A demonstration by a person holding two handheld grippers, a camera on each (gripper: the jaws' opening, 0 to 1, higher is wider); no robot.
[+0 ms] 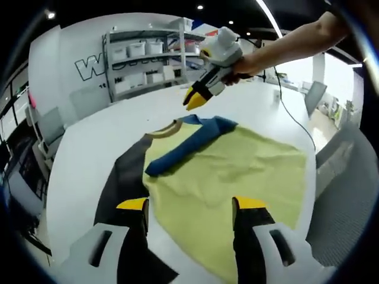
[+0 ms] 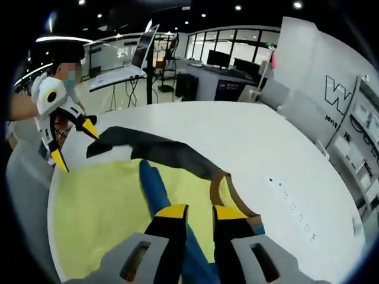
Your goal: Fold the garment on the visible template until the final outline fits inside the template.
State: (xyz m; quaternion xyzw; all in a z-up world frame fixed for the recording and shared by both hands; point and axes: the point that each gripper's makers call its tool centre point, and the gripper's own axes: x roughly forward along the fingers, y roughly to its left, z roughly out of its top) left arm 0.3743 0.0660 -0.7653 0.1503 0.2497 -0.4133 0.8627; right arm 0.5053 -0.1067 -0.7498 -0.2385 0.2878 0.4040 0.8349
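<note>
Left gripper view shows the left gripper (image 1: 189,207) spread wide above the yellow garment (image 1: 237,171), which lies flat on the white table (image 1: 89,154). The right gripper (image 2: 195,212) stands nearly closed, empty, near the collar (image 2: 220,188). Cloth looks light and limp; best pinched at an edge. A dark template (image 1: 121,177) lies partly beneath.

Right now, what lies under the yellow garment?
A dark template lies under the yellow garment, showing along one side on the white table. The rest of it is covered.
</note>
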